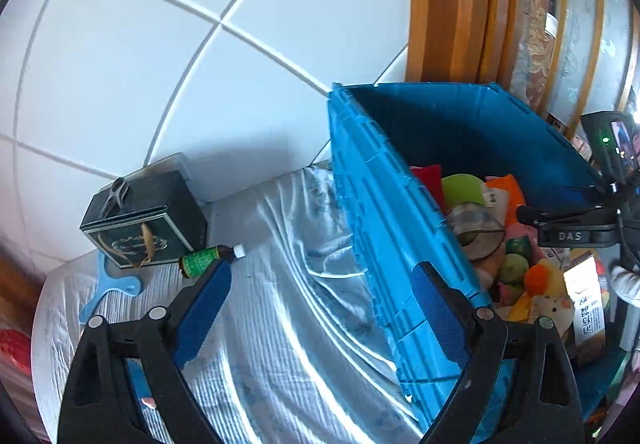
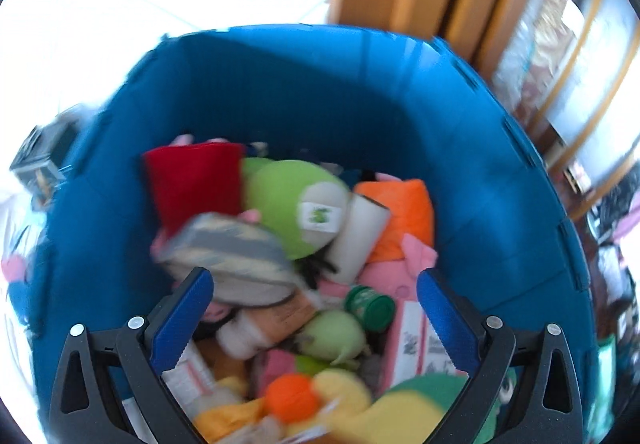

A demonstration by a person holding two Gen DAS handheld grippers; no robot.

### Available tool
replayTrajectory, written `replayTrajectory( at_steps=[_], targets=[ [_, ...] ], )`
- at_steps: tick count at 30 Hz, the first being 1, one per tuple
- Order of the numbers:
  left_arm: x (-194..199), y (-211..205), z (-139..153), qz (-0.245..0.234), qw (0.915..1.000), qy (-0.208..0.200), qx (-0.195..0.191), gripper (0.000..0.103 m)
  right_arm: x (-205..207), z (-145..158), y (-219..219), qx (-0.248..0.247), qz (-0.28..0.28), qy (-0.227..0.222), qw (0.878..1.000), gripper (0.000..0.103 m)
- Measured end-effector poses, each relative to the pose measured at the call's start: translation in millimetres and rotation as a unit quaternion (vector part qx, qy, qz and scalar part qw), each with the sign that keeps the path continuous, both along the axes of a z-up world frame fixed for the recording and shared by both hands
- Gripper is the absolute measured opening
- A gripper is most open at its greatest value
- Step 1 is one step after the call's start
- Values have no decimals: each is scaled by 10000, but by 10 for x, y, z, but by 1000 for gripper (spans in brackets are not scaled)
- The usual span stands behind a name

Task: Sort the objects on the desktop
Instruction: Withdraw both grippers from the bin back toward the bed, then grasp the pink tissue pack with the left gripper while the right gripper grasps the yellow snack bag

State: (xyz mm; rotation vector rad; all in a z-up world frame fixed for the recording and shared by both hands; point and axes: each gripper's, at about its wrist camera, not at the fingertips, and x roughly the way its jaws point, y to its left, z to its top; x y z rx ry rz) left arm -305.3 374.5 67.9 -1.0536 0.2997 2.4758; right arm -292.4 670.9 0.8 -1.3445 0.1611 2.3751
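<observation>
Between our left gripper (image 1: 320, 284) fingers, spread and empty, we see crinkled silvery cloth (image 1: 280, 264). Left of the tall blue plastic crate (image 1: 384, 212) lie a small green-labelled brown bottle (image 1: 208, 257) and a dark green gift box (image 1: 144, 220), still unsorted.

Our right gripper (image 2: 314, 302) hangs spread and empty over that crate's heap, above a grey striped pouch (image 2: 236, 252). We should probably reach left, squaring onto the bottle.
</observation>
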Motion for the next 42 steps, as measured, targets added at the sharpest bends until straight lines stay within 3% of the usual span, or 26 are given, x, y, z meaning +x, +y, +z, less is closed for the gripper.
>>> replayTrajectory(
  at_steps=[10, 19, 23, 27, 34, 42],
  targets=[
    [11, -1435, -169, 736, 9972, -35, 93, 93, -55, 602, -1160, 414, 639, 293, 9967, 103],
    [-170, -2722, -515, 1458, 9891, 90, -210, 93, -306, 668, -2263, 183, 1121, 914, 9893, 103],
    [-289, -3255, -765, 1740, 9844, -31, -266, 93, -516, 504, -2635, -1, 1286, 1010, 9865, 103],
    [-403, -3695, -1047, 2075, 9777, -226, -247, 93, -763, 202, -2849, -532, 1394, 1009, 9837, 103],
    [-592, -4402, -1705, 2587, 9618, -873, -188, 93, -1195, -512, -3344, -758, 1989, 401, 9763, 103],
    [-813, -4932, -2337, 2921, 9472, -1297, -267, 93, -1813, -1343, -3981, -1108, 2496, -353, 9614, 103]
  ],
)
